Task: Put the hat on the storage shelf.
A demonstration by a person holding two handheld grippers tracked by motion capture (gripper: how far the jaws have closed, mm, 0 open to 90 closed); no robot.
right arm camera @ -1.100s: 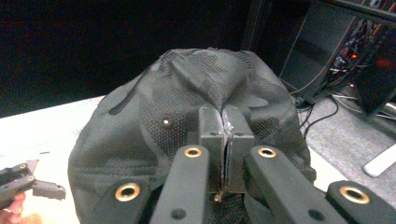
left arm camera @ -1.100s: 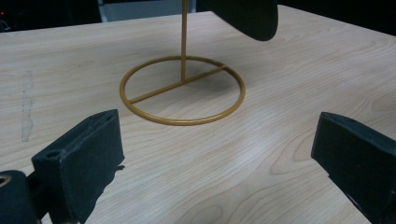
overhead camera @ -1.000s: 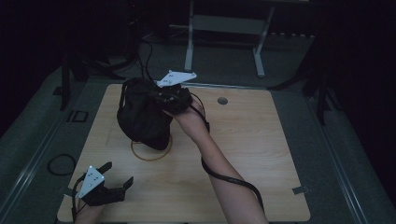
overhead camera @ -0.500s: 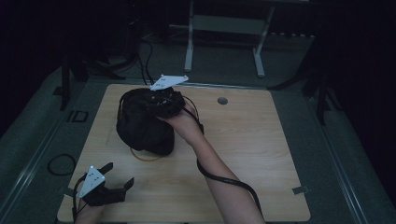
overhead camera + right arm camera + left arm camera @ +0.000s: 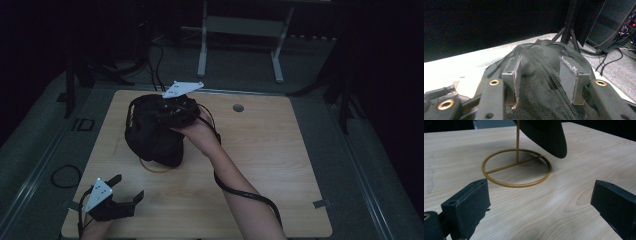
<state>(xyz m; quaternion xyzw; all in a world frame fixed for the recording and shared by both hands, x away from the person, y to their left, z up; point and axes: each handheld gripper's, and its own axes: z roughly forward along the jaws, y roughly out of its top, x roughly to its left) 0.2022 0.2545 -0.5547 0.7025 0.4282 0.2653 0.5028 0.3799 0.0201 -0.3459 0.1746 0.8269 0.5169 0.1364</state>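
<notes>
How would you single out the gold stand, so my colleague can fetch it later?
On the wooden table, look left of centre, under the black hat that the right gripper holds. The stand is a thin gold wire ring flat on the table with an upright rod, the only gold thing there.

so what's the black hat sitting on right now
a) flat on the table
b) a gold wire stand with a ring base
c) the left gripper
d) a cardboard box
b: the black hat hangs over a gold wire stand, its thin post rising from a ring base on the table, while the right gripper presses on the hat's top.
</notes>
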